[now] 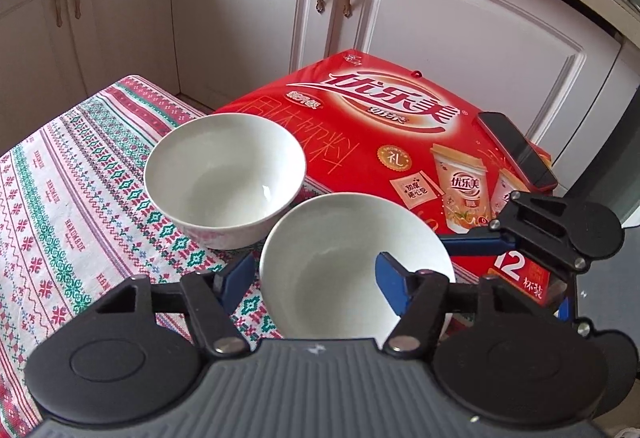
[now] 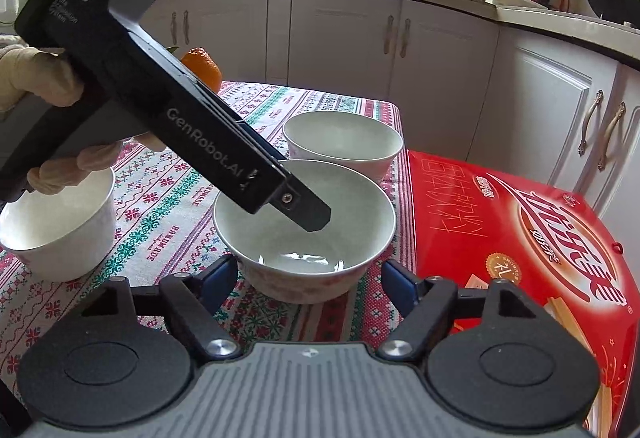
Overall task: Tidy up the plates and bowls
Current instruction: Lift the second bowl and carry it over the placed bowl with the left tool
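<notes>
Three white bowls stand on the patterned tablecloth. In the left wrist view my left gripper (image 1: 316, 278) is open around the near bowl (image 1: 340, 262): the left finger is outside its wall and the right finger inside, over the rim. A second bowl (image 1: 224, 178) stands just behind it. In the right wrist view my right gripper (image 2: 310, 280) is open, its fingers on either side of the same near bowl (image 2: 304, 230), a little in front of it. The left gripper's body (image 2: 192, 126) reaches into that bowl. The second bowl (image 2: 342, 142) is behind, a third bowl (image 2: 56, 226) at the left.
A large red drink carton (image 1: 380, 134) lies to the right of the bowls, with a phone (image 1: 516, 150) on it. An orange (image 2: 202, 68) sits at the table's far side. White kitchen cabinets (image 2: 340, 38) stand beyond the table.
</notes>
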{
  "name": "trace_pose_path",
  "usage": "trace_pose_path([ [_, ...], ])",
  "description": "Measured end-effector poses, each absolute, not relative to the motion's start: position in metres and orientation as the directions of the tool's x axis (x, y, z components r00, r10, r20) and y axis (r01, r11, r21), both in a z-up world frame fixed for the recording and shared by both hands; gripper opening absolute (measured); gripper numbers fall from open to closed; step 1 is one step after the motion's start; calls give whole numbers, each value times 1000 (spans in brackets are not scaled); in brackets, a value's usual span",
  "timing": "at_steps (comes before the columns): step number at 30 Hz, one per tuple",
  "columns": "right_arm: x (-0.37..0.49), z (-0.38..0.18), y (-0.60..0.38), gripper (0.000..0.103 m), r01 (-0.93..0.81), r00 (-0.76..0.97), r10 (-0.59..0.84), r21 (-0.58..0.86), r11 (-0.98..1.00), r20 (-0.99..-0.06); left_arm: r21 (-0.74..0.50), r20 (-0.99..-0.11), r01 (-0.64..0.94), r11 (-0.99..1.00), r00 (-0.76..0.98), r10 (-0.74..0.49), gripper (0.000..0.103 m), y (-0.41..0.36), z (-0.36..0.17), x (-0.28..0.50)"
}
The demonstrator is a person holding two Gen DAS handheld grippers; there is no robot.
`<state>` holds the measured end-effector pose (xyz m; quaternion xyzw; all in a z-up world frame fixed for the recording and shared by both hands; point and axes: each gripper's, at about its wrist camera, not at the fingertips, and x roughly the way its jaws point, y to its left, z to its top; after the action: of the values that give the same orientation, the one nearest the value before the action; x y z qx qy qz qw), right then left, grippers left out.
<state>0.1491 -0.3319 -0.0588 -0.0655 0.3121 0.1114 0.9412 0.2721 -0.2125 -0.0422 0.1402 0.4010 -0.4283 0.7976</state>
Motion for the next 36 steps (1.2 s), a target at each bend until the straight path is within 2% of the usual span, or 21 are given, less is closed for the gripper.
trace_pose_path([
  [12, 150, -58, -332, 79, -267, 777, 175, -64, 962, -604, -129, -773, 810, 573, 280, -569, 60, -218, -46, 277],
  [22, 148, -52, -329, 79, -274, 770, 188, -49, 961, -610, -123, -777, 806, 579, 285, -561, 60, -214, -43, 272],
  [36, 125, -20, -313, 79, -319, 786, 231, -56, 946, -574, -106, -744, 788, 606, 341, -574, 60, -187, -10, 245],
])
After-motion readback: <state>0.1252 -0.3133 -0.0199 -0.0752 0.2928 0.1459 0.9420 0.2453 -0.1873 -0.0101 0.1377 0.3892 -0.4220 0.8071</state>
